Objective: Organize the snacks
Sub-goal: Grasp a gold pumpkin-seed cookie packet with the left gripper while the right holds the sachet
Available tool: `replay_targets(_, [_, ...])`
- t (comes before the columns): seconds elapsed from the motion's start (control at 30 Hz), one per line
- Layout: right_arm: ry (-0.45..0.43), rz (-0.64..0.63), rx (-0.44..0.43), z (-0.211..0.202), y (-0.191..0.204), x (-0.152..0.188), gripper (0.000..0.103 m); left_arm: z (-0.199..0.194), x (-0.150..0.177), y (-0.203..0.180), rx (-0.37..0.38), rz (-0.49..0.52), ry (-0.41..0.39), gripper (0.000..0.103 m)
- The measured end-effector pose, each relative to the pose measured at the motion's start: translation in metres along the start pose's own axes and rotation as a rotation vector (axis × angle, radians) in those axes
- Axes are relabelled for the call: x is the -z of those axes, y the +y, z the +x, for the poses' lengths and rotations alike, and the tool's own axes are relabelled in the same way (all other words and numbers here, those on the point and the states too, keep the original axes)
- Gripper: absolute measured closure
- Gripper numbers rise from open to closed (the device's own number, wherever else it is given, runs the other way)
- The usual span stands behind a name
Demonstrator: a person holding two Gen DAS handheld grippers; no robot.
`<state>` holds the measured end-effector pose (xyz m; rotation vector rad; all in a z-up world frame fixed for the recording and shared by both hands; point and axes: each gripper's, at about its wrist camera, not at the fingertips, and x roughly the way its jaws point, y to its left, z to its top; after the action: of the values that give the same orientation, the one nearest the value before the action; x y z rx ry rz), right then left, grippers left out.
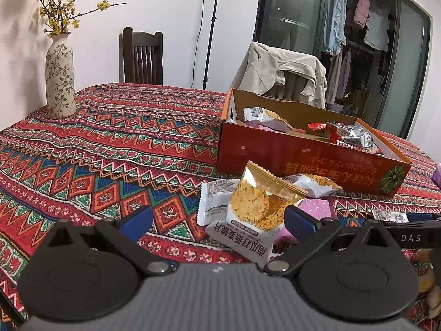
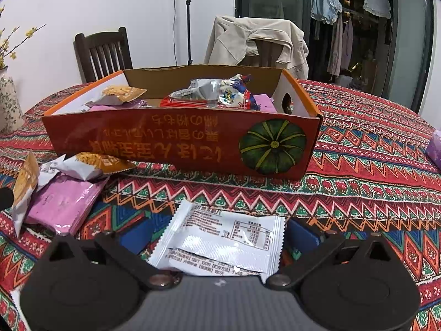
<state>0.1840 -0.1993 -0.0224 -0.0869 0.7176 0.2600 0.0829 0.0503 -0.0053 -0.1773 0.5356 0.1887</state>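
Note:
An open red cardboard box (image 1: pixel 303 162) (image 2: pixel 176 138) with several snack packets inside stands on the patterned table. In the left wrist view my left gripper (image 1: pixel 217 222) is open, its blue pads wide apart around a cracker packet (image 1: pixel 256 207) that leans up from a pile with a white packet (image 1: pixel 215 201) and a pink packet (image 1: pixel 317 207). In the right wrist view my right gripper (image 2: pixel 217 237) is open over a white packet (image 2: pixel 226 240) lying flat between its fingers. The pile also shows at the left there: a pink packet (image 2: pixel 66 201) and a cracker packet (image 2: pixel 93 164).
A flowered vase (image 1: pixel 60 77) stands at the table's far left. Two chairs stand behind the table, one draped with a beige jacket (image 1: pixel 284 71). A purple packet (image 2: pixel 434 149) lies at the right edge. The right gripper's arm (image 1: pixel 408 237) shows at the left view's right.

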Motion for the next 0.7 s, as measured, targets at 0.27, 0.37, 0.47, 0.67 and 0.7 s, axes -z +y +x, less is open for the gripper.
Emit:
replay_targets(0.27, [-0.005, -0.013, -0.026, -0.004, 0.000, 0.000, 0.002, 0.001, 0.000, 0.000, -0.003, 0.000, 0.003, 0.000])
replay_targets(0.37, [-0.022, -0.019, -0.041, -0.009, 0.001, 0.002, 0.014, 0.001, 0.000, 0.001, -0.008, -0.007, 0.003, 0.000])
replay_targets(0.47, [-0.038, -0.020, -0.051, -0.012, 0.001, 0.003, 0.025, 0.003, 0.000, 0.002, -0.013, -0.011, 0.010, 0.000])
replay_targets(0.67, [-0.077, -0.021, -0.051, -0.019, 0.001, 0.004, 0.048, 0.003, 0.000, 0.001, -0.024, -0.009, 0.012, 0.000])
replay_targets(0.7, [-0.092, -0.022, -0.049, -0.021, 0.001, 0.004, 0.055, 0.003, 0.000, 0.001, -0.028, -0.009, 0.012, 0.000])
